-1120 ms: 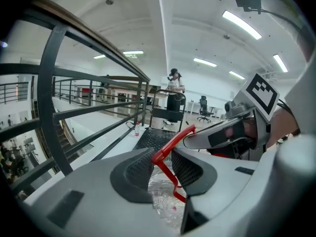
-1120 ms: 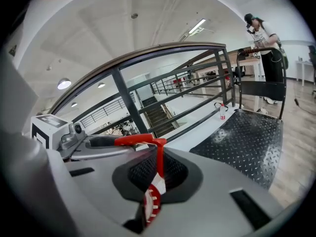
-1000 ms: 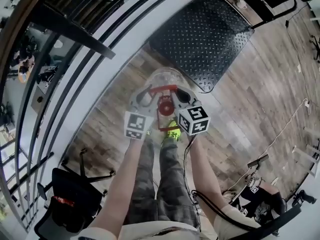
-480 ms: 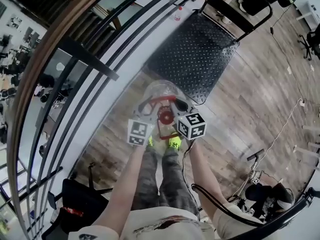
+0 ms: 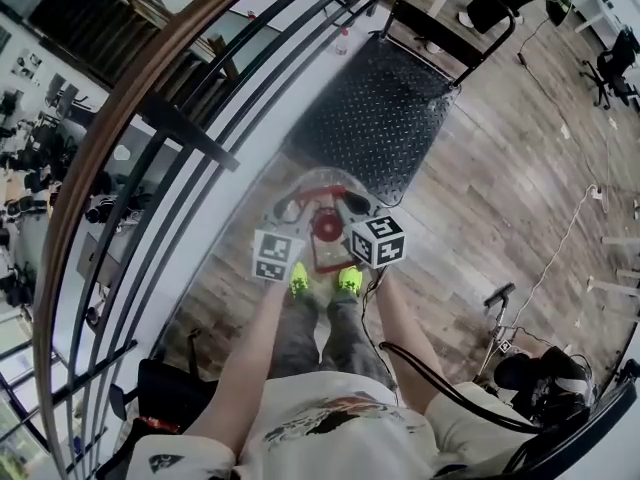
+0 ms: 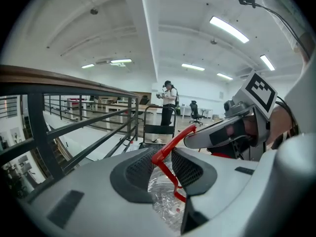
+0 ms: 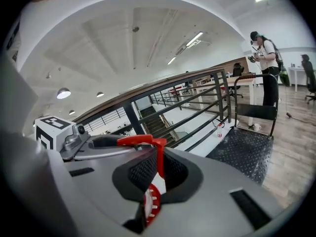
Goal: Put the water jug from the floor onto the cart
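The water jug (image 5: 318, 183) is clear plastic with a red cap (image 5: 326, 225) and a thin red handle (image 5: 312, 192). It hangs above the wooden floor, just in front of the person's shoes. My left gripper (image 5: 292, 208) is shut on the handle's left part (image 6: 166, 154), with the clear jug body (image 6: 165, 201) showing below the jaws. My right gripper (image 5: 345, 206) is shut on the handle's right part (image 7: 158, 154), above the red cap (image 7: 149, 204). The cart (image 5: 385, 103), a black diamond-plate platform, lies just beyond the jug.
A dark metal railing (image 5: 150, 108) with a wooden top rail runs along the left, with a stairwell below it. The cart's push bar (image 5: 455, 13) stands at its far end, a small bottle (image 7: 219, 130) beside it. A person (image 6: 168, 100) stands beyond. Office chairs and cables sit at the right.
Both grippers have risen together, carrying the jug up off the floor by its red handle. The cart and railing have shifted in the head view as the head tilted.
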The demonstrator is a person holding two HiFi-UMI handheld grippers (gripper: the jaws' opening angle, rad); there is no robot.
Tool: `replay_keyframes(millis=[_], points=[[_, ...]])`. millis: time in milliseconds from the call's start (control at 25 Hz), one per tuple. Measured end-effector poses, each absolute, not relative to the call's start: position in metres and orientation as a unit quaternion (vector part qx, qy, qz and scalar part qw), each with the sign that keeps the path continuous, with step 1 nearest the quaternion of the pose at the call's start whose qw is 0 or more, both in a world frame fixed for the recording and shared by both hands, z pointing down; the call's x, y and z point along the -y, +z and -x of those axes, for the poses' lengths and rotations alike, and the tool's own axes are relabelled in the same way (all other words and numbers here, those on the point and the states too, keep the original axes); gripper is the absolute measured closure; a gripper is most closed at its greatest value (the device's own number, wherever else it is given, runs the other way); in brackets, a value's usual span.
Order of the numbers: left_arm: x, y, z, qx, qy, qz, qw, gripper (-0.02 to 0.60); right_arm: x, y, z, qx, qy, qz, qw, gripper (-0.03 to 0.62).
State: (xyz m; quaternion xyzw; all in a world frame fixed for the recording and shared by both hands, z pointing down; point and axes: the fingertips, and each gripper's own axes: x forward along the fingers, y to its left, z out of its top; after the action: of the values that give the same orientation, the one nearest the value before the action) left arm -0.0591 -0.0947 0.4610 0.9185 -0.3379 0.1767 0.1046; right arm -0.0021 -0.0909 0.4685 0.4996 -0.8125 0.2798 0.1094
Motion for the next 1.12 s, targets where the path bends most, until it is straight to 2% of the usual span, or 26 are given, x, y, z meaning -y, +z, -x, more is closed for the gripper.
replay_keyframes(millis=[1120], points=[[0.123, 0.416, 0.038, 0.261, 0.161, -0.951, 0.046, 0.465, 0.108, 0.423, -0.016, 0.782, 0.242, -0.57, 0.07, 0.574]])
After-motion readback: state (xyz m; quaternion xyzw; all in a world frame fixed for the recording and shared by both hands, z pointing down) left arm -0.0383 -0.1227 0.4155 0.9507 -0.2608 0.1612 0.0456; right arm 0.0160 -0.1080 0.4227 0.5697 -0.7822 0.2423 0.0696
